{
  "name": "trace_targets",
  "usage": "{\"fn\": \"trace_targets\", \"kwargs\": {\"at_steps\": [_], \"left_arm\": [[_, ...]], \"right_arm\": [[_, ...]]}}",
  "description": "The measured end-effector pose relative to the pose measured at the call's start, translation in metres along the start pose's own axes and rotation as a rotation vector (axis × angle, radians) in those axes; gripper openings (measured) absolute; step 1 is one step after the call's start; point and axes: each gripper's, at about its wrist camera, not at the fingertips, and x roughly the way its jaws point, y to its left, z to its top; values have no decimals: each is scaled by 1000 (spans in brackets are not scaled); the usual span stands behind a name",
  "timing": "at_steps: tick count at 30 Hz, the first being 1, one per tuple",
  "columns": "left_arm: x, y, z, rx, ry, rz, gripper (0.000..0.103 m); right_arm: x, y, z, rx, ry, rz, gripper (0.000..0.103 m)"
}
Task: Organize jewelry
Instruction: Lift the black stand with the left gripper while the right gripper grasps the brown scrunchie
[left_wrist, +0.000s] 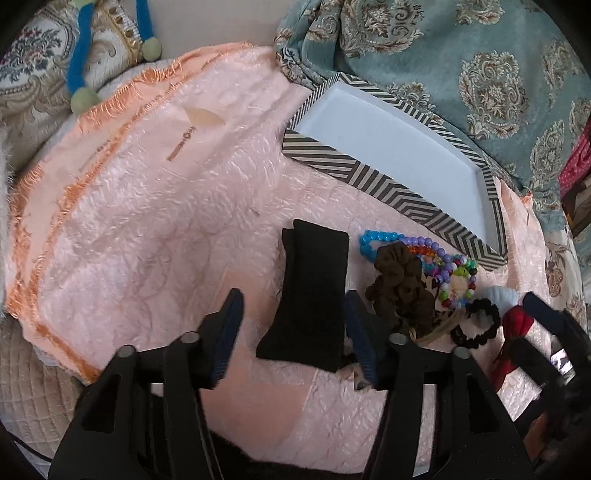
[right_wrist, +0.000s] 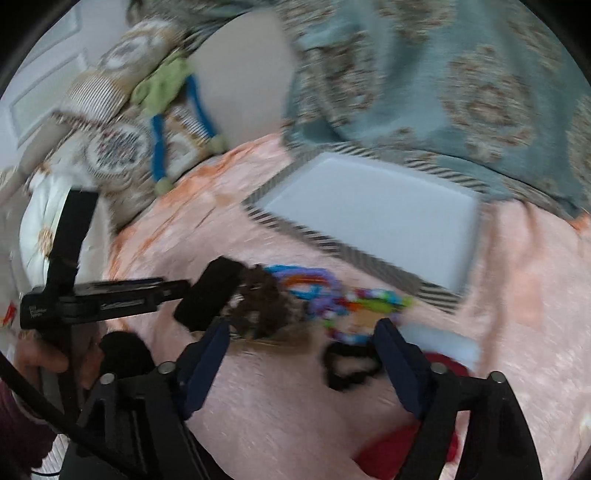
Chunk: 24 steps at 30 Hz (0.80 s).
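Note:
A black velvet cushion (left_wrist: 310, 295) lies on the pink cloth between the fingers of my left gripper (left_wrist: 293, 295), which is open; a gap shows on the cushion's left side. To its right is a heap of jewelry: a blue bead bracelet (left_wrist: 369, 240), a brown scrunchie (left_wrist: 402, 291), multicolored beads (left_wrist: 456, 273) and a black bead bracelet (left_wrist: 476, 326). My right gripper (right_wrist: 303, 328) hangs open over that heap, with the black bead bracelet (right_wrist: 351, 365) lying between its fingers, untouched. The right wrist view is blurred. A white tray with a zigzag rim (left_wrist: 373, 175) sits behind the heap.
A teal patterned blanket (left_wrist: 461, 66) lies behind the tray. Patterned pillows and a plush toy with blue limbs (left_wrist: 79, 55) sit at the back left. A red item (left_wrist: 517, 325) and a pale blue one (left_wrist: 495, 295) lie at the heap's right. The pink cloth (left_wrist: 147, 221) has an orange fringe.

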Motion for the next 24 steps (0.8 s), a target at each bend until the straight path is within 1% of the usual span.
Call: {"fn": "trace_targets", "kwargs": {"at_steps": [1, 2, 3, 4, 6, 8, 9, 10, 11, 12, 13, 14, 16, 18, 20, 24], "left_arm": [[4, 0, 1, 1, -2, -15, 66], [8, 0, 2, 4, 4, -15, 66], [13, 1, 4, 7, 15, -9, 66], [18, 2, 5, 7, 26, -8, 66], [25, 5, 6, 5, 37, -13, 66], [32, 8, 6, 1, 45, -29, 66], [35, 8, 5, 2, 54, -44, 64], [37, 8, 5, 7, 58, -55, 55], [39, 7, 5, 12, 63, -64, 49], [41, 7, 4, 19, 68, -68, 37], [42, 7, 5, 24, 67, -65, 30], [41, 7, 5, 28, 59, -63, 27], [36, 8, 6, 31, 46, -75, 17], [28, 10, 8, 29, 30, -89, 16], [18, 11, 11, 33, 7, -88, 15], [-3, 9, 23, 34, -43, -103, 15]], "right_arm": [[9, 6, 2, -19, 9, 10, 75], [19, 12, 3, -40, 18, 21, 71], [26, 16, 4, -54, 27, 27, 63], [37, 20, 5, -72, 46, 31, 58], [55, 23, 6, -83, 82, 18, 57], [75, 22, 5, -77, 120, 21, 50], [79, 21, 4, -71, 133, 31, 42], [87, 20, 2, -64, 152, 46, 36], [92, 20, 0, -63, 161, 53, 32], [95, 20, 0, -64, 162, 53, 24], [97, 20, -2, -67, 161, 51, 21], [97, 19, -3, -64, 158, 53, 17], [91, 17, -2, -50, 139, 73, 15], [75, 15, 1, -38, 101, 87, 14], [58, 9, 5, -18, 64, 101, 14], [26, -4, 16, 51, -5, 137, 14]]}}
